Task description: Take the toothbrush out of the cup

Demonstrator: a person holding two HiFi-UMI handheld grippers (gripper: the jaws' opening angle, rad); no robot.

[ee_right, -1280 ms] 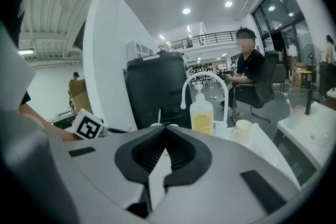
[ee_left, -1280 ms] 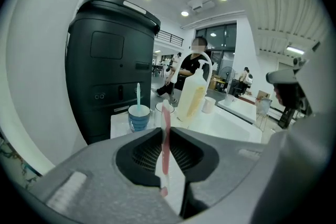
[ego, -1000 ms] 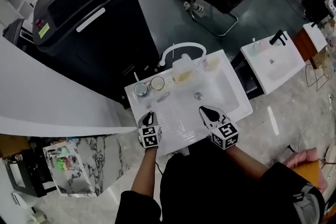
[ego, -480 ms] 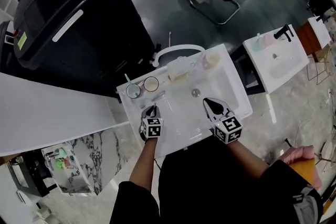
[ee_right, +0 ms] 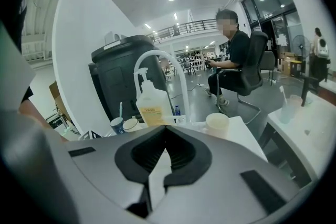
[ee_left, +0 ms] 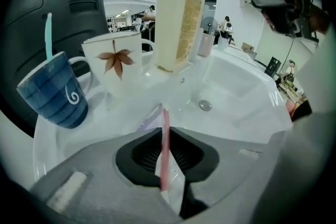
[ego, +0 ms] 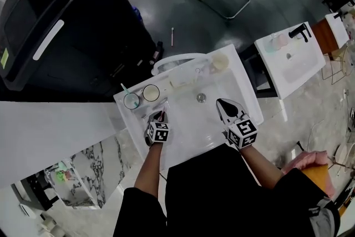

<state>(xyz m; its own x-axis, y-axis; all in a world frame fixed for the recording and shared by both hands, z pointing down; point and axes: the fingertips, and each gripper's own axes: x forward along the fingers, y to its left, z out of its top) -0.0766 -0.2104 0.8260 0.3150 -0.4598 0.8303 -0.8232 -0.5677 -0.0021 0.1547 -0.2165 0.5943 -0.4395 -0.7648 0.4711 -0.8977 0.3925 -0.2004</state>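
The teal toothbrush (ee_left: 49, 34) is shown upright in the blue cup (ee_left: 52, 89), at the left back corner of the sink (ee_left: 239, 94), not yet lifted out. Just short of the cup, the left gripper (ee_left: 163, 110) is pressed together on a thin pink stick (ee_left: 165, 144) in a clear wrapper; what it is cannot be told. The right gripper (ee_right: 164, 128) is closed and empty, held over the sink's near right side. The approach is judged to be the step in hand. For the next move, a gripper must be freed or opened and closed on the handle above the rim. Nothing is seen standing in the white cup (ee_left: 116, 63) beside the blue one.
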